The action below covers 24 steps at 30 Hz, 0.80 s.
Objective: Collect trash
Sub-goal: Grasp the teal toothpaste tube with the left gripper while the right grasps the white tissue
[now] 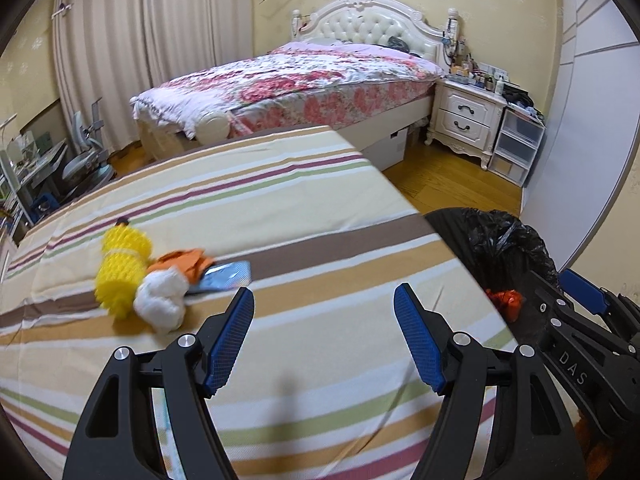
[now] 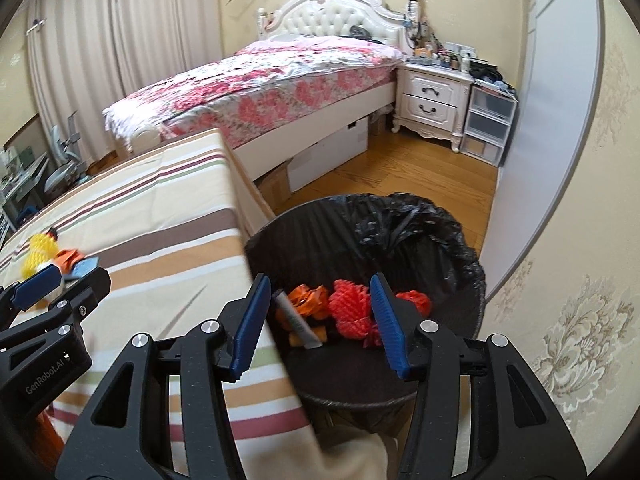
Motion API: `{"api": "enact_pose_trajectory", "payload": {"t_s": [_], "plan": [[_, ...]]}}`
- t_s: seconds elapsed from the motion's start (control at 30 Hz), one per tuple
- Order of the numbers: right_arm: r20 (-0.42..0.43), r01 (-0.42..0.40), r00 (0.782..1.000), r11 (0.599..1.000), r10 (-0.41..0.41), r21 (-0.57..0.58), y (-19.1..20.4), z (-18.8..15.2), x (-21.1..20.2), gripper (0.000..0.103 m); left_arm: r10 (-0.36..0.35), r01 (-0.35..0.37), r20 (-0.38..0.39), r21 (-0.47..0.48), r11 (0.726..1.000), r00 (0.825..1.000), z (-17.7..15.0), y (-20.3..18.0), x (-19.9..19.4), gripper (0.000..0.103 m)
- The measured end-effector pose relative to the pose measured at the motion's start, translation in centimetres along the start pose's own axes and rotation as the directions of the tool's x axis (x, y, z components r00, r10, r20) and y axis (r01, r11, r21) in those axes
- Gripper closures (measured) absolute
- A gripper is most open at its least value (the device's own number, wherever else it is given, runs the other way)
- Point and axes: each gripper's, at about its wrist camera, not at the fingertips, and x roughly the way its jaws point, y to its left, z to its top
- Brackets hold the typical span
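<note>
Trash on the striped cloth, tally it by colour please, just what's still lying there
Yellow: 1, foam net
Orange: 1, crumpled wrapper
White: 1, tissue wad
Blue-grey: 1, flat packet
Total: 4

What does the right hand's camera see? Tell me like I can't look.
An open right gripper, holding nothing, hovers over a black trash bin with red and orange scraps inside. A striped bed on the left has more trash.
</note>
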Motion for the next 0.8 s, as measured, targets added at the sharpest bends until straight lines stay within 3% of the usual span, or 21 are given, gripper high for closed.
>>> {"api": "enact_pose_trajectory", "payload": {"t_s": [0.37,0.67,0.8], "plan": [[-0.032,-0.090,0.996,0.992,0.087,-0.087,4.3,-2.2,-1.6,0.052,0.091,-0.093,-0.031,-0.063,0.994,0.995,-3.4,4.2,-2.1,0.033],[-0.046,-0.131,0.991,0.983,0.126,-0.128,6.7,-3.0,-2.1,0.052,0.118,-0.126,-0.087,-0.084,0.989,0.989,-6.3,6.7,-2.3,0.033],[-0.049,-0.137,0.990,0.981,0.132,-0.136,7.1,-3.1,-2.1,0.052,0.092,-0.105,-0.121,-0.109,0.988,0.988,-7.0,7.7,-1.8,0.045]]}}
